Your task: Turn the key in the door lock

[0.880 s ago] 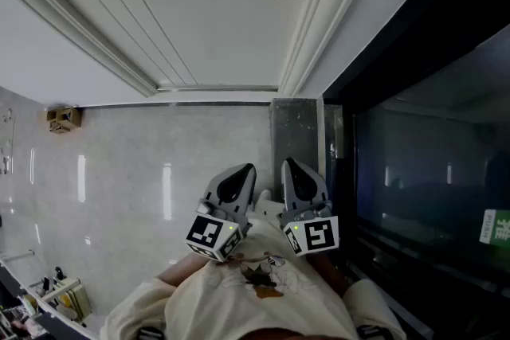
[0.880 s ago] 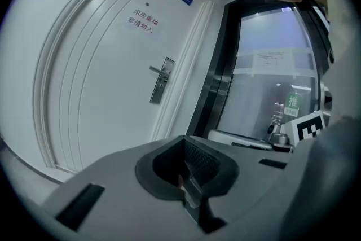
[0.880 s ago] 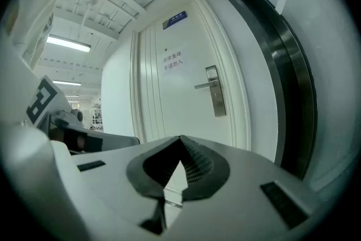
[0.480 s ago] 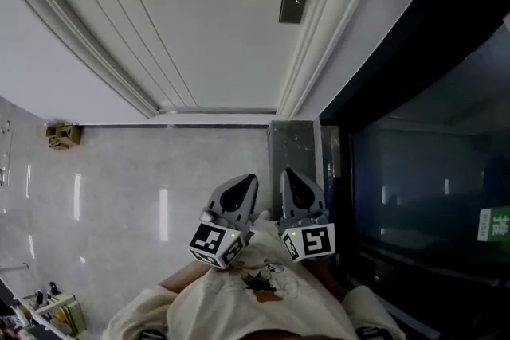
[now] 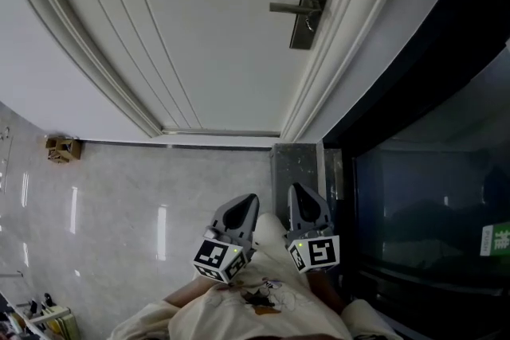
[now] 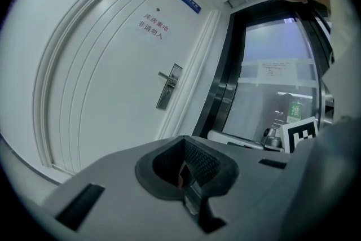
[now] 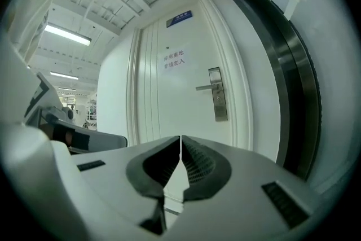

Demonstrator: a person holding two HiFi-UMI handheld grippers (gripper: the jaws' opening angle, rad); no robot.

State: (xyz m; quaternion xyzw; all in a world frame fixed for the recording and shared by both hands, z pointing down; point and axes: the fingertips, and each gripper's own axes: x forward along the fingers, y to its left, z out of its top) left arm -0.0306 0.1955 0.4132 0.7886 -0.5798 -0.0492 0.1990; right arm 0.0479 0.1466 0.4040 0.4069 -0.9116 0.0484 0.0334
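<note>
The white door (image 5: 215,28) fills the upper head view, with a steel lock plate (image 5: 312,4) and lever handle (image 5: 292,9) at its right side. A small bit shows at the keyhole (image 5: 309,23), too small to tell as a key. My left gripper (image 5: 241,207) and right gripper (image 5: 305,203) sit side by side close to my body, well short of the door. The right gripper (image 7: 180,147) is shut on nothing and points toward the lock plate (image 7: 218,100). The left gripper (image 6: 189,169) looks shut, and the lock plate (image 6: 168,86) lies far ahead of it.
A dark glass panel (image 5: 430,195) in a black frame stands right of the door. Pale marble floor (image 5: 143,195) spreads to the left, with a small brown box (image 5: 62,147) by the wall. A red-lettered notice (image 7: 175,58) and a blue plate (image 7: 179,18) are on the door.
The head view has tilted, so the lock plate sits lower in the frame. Both grippers stay shut, close together near my body.
</note>
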